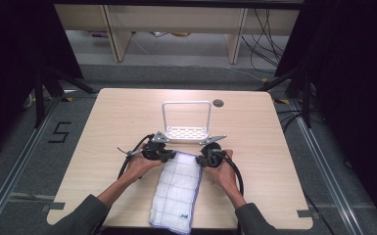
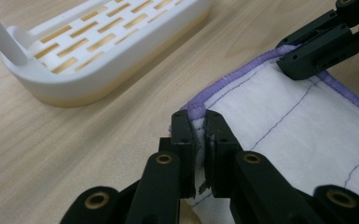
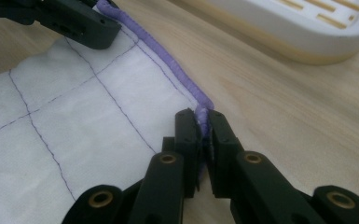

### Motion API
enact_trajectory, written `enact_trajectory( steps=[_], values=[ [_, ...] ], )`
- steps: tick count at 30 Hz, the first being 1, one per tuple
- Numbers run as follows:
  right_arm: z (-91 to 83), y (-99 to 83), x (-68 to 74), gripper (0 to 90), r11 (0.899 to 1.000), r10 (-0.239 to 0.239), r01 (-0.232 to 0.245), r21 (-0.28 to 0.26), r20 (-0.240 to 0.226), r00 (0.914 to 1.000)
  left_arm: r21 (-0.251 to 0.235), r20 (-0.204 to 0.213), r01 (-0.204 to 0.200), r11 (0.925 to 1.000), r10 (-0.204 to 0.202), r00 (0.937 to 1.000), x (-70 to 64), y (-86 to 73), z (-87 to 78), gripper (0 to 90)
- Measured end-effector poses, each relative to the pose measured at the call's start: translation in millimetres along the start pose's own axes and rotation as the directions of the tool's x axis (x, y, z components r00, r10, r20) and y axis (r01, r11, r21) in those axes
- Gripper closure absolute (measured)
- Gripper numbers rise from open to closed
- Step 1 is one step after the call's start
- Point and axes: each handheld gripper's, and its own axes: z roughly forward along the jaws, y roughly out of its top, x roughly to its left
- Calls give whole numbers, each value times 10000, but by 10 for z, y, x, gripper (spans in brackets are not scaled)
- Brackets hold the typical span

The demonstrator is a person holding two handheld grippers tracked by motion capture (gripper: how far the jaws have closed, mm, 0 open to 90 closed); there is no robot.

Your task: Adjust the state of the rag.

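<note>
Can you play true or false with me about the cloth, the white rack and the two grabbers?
1. The left gripper is pinching a corner of the white cloth. True.
2. The right gripper is wide open with nothing in it. False: its jaws are closed on the cloth's purple edge.
3. The cloth is lying inside the white rack. False: it lies on the table, in front of the rack, apart from it.
4. The cloth has thin lines crossing it in squares. True.
5. The near end of the cloth reaches the table's front edge. True.
6. The rack is full of dishes. False: nothing sits in it.
</note>
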Motion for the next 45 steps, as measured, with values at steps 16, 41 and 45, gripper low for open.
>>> enact_trajectory(
  steps=[16, 41, 45],
  values=[
    [-359, 174, 162, 855, 9922, -782, 752, -994, -260, 9966, -1045, 403, -71, 9945, 114, 9991, -147, 168, -400, 838],
    [-909, 336, 388, 855, 9584, -1299, 1124, -2625, -503, 9902, -2168, 737, -276, 9758, 445, 9963, -284, 386, -1024, 839],
    [-986, 368, 424, 855, 9541, -1378, 1182, -2750, -530, 9890, -2183, 826, -325, 9753, 516, 9952, -299, 437, -1110, 839]
  ],
)
